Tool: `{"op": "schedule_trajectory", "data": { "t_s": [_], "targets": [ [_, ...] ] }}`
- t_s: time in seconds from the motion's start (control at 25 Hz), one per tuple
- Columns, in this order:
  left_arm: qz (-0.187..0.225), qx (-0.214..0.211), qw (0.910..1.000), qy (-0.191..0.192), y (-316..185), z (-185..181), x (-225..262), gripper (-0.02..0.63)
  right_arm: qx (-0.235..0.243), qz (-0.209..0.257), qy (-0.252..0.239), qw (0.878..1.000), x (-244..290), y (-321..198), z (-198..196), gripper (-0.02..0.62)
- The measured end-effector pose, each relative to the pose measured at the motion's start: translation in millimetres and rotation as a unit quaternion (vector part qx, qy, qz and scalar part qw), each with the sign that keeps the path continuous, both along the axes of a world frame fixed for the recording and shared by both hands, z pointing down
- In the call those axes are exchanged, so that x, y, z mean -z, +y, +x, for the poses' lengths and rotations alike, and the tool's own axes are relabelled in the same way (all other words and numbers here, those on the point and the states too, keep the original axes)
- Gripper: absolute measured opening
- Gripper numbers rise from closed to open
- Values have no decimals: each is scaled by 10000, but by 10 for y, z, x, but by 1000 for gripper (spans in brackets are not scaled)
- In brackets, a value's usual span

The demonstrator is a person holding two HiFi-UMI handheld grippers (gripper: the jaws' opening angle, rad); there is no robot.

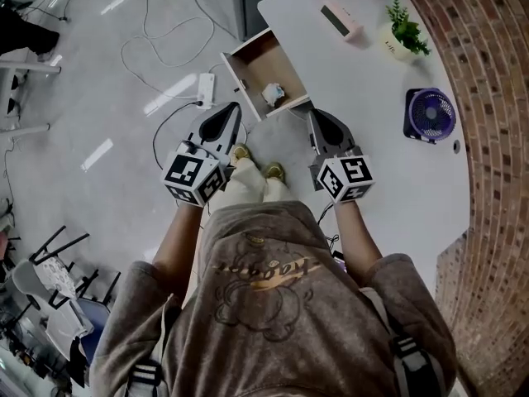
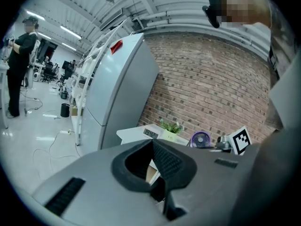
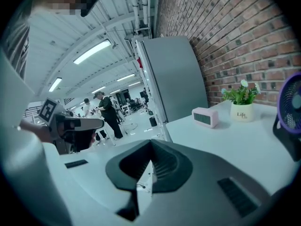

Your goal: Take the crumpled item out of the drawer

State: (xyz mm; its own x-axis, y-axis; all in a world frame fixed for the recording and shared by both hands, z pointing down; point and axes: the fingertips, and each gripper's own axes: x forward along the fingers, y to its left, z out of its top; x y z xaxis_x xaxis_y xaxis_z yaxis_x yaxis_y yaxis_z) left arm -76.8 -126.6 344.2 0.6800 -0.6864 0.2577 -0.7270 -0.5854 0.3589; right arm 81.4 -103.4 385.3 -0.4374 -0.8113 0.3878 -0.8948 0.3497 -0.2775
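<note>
up top-centre of the head view, the drawer sits open, with the crumpled item in its lower-right corner. left gripper and right gripper both have jaws pressed together, empty. i'd spread one pair before dipping in over the drawer's wall.

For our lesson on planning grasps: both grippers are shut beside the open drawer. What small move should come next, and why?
Probably open the right gripper and ease it over the drawer toward the crumpled item: its jaws are together, and the item lies untouched in the drawer's near end, close to that gripper.
</note>
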Motion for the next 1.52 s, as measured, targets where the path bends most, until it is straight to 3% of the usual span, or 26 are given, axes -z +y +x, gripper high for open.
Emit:
{"op": "schedule_trajectory", "data": {
  "t_s": [0.92, 1.52],
  "targets": [
    [-420, -519, 9977, -125, -448, 120, -1324, 8, -123, -510, 61, 9986, -1293, -228, -276, -3],
    [-397, -644, 9967, -291, -546, 202, -1903, 8, -42, -534, 11, 9986, -1783, -274, -350, -3]
  ]
}}
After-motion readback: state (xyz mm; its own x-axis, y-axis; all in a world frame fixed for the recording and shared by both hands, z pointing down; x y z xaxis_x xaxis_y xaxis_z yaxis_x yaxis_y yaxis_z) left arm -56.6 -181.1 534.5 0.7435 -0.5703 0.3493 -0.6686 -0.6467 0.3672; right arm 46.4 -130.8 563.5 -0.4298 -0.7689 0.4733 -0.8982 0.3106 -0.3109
